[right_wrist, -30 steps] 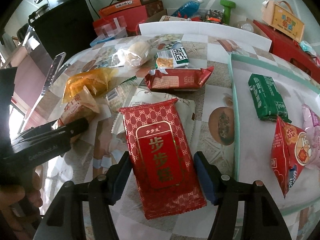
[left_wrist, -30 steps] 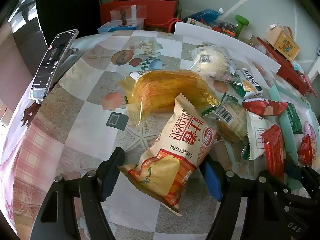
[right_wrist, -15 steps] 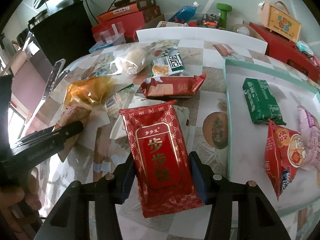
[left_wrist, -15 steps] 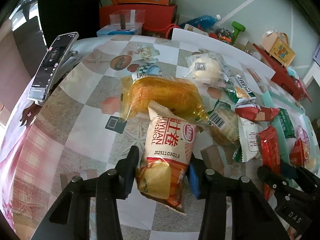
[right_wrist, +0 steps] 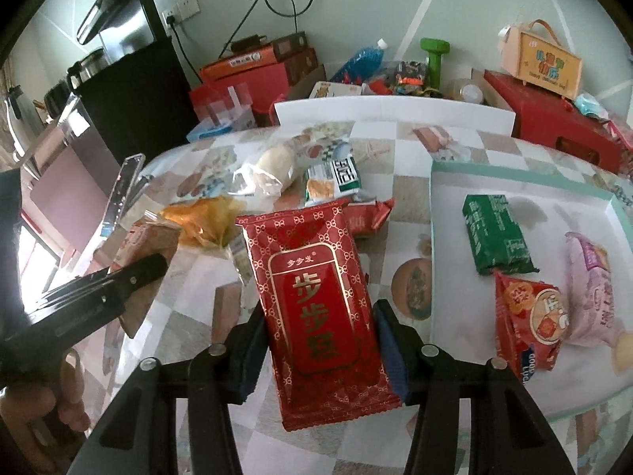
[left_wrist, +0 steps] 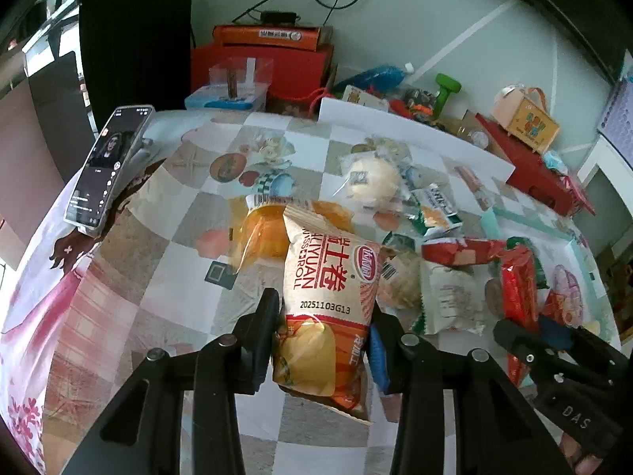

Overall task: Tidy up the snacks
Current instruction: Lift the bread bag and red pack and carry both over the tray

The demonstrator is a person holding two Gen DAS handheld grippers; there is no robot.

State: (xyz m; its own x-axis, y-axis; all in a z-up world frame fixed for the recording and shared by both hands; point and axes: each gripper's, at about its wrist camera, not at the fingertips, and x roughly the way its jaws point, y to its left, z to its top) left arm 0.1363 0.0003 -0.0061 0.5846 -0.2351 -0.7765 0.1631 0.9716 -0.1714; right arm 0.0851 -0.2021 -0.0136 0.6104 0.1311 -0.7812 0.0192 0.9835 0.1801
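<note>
My left gripper (left_wrist: pixel 324 308) is shut on a beige and orange egg-roll packet (left_wrist: pixel 328 273), pads pressing its sides, and the packet hangs lifted above the chequered tablecloth. In the right wrist view my right gripper (right_wrist: pixel 320 312) is shut on a red packet with gold print (right_wrist: pixel 316 297), also held clear of the table. Right of it lies a white tray with a teal rim (right_wrist: pixel 433 237), holding a green packet (right_wrist: pixel 496 233), a red-orange packet (right_wrist: pixel 530 316) and a pale purple packet (right_wrist: pixel 589 277). The left gripper (right_wrist: pixel 154 267) shows at the left with its packet.
Loose snacks crowd the table middle: a yellow bag (left_wrist: pixel 261 233), a wrapped round bun (left_wrist: pixel 372 182), a red wrapper (left_wrist: pixel 459 249) and a white packet (left_wrist: pixel 451 297). A phone on a stand (left_wrist: pixel 107 166) leans at the left edge. A white board (left_wrist: pixel 395 126) and red boxes (left_wrist: pixel 300 67) line the back.
Both grippers closed on their packets, the left on the egg-roll packet and the right on the red one. Both then rose, lifting the packets off the table.
</note>
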